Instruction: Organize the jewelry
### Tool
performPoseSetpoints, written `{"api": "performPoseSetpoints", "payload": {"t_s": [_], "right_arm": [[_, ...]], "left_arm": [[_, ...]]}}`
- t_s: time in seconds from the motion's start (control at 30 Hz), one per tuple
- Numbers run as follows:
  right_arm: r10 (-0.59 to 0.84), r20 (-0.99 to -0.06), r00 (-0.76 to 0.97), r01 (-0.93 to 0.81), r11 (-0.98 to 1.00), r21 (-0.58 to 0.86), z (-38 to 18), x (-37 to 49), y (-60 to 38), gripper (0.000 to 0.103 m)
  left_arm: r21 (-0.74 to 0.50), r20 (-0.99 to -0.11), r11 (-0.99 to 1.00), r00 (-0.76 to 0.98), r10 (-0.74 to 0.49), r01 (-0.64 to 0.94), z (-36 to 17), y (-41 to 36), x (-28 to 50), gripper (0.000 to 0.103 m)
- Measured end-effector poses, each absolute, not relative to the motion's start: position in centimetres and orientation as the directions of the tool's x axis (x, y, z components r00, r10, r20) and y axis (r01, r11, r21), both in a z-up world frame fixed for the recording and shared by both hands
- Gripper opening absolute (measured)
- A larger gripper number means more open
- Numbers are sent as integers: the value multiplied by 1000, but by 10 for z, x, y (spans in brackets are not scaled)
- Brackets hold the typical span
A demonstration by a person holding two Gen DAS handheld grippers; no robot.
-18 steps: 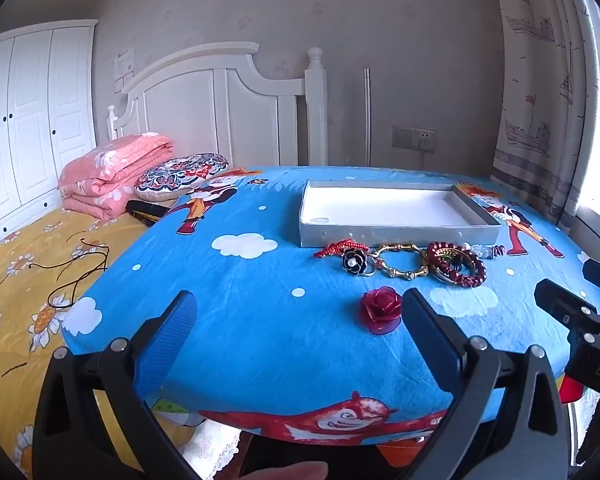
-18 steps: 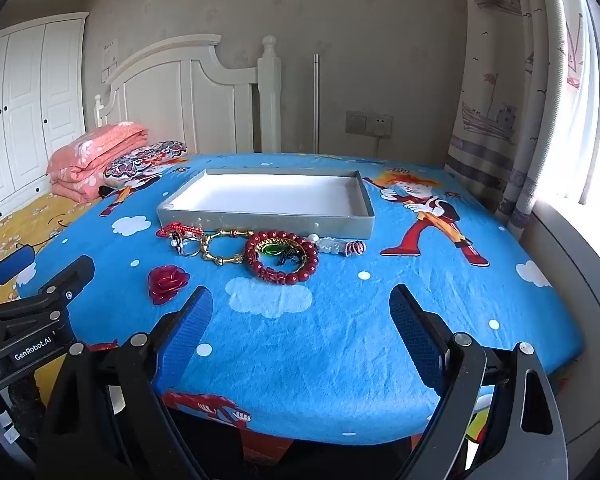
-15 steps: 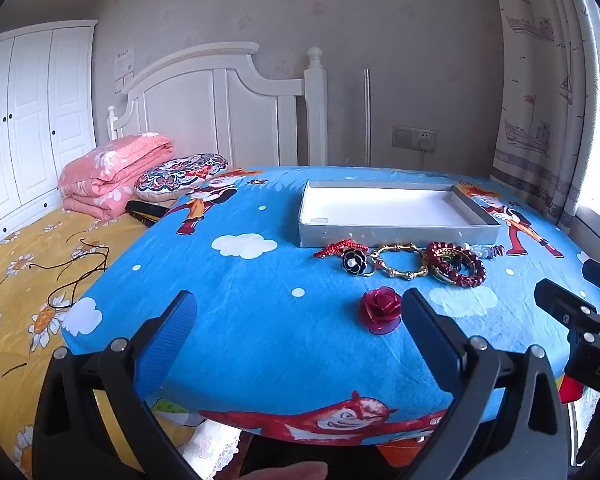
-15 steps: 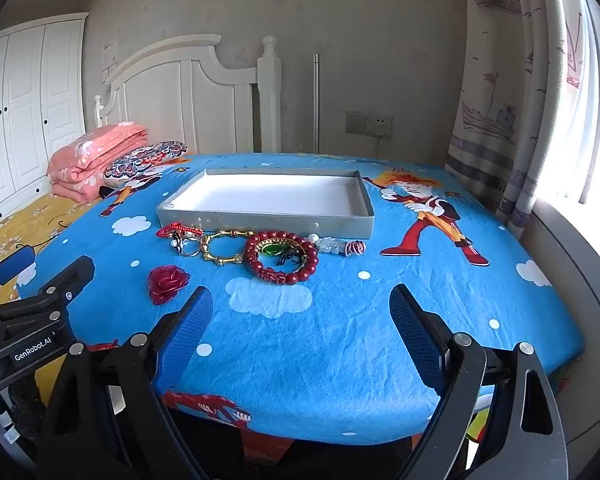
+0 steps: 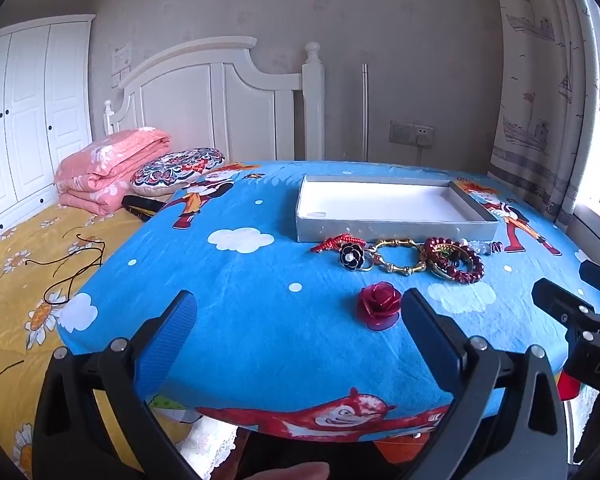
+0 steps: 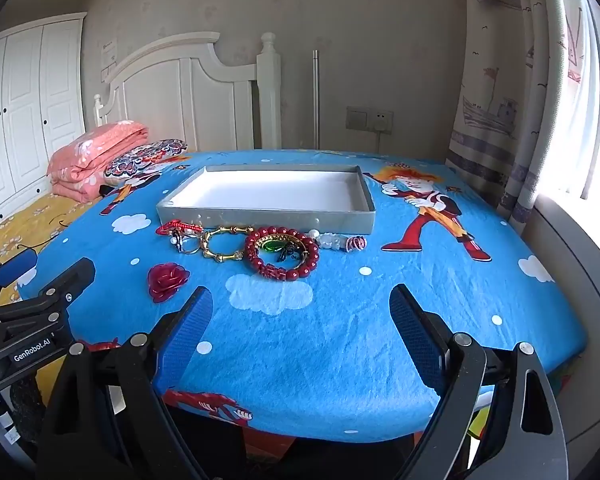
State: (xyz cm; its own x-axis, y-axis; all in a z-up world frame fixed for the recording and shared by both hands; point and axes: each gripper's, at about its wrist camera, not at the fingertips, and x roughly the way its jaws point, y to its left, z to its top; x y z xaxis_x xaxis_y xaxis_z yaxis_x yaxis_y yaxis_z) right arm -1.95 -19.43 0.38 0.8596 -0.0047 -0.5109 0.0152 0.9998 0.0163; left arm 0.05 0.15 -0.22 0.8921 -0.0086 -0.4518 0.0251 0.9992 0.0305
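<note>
A shallow grey tray [image 5: 392, 229] [image 6: 268, 218] with a white, bare floor sits on the blue cartoon tablecloth. In front of it lies a row of jewelry: a red cord knot [image 5: 332, 242], a black flower ring [image 5: 352, 255], a gold bangle [image 5: 398, 257] [image 6: 222, 243], a dark red bead bracelet [image 5: 454, 259] [image 6: 282, 254] and a pale bead piece [image 6: 334, 241]. A red rose [image 5: 379, 305] [image 6: 166, 280] lies nearer, apart from the row. My left gripper [image 5: 298, 334] and right gripper [image 6: 300, 330] both hover open over the table's near edge, holding nothing.
A bed with a yellow flowered sheet [image 5: 16, 280], a folded pink quilt [image 5: 108, 168] and a patterned pillow [image 5: 178, 168] stands to the left. A curtain [image 6: 512, 120] and window ledge [image 6: 580, 240] are on the right. A wall socket [image 5: 412, 134] is behind the table.
</note>
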Motion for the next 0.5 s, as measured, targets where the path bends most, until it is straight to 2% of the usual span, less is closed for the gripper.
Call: {"api": "performPoseSetpoints", "payload": {"t_s": [0.5], "right_arm": [[-7, -522, 853, 25, 999, 28, 5, -18, -200, 85]], "left_arm": [[14, -467, 1000, 884, -13, 22, 0, 6, 2, 99]]}}
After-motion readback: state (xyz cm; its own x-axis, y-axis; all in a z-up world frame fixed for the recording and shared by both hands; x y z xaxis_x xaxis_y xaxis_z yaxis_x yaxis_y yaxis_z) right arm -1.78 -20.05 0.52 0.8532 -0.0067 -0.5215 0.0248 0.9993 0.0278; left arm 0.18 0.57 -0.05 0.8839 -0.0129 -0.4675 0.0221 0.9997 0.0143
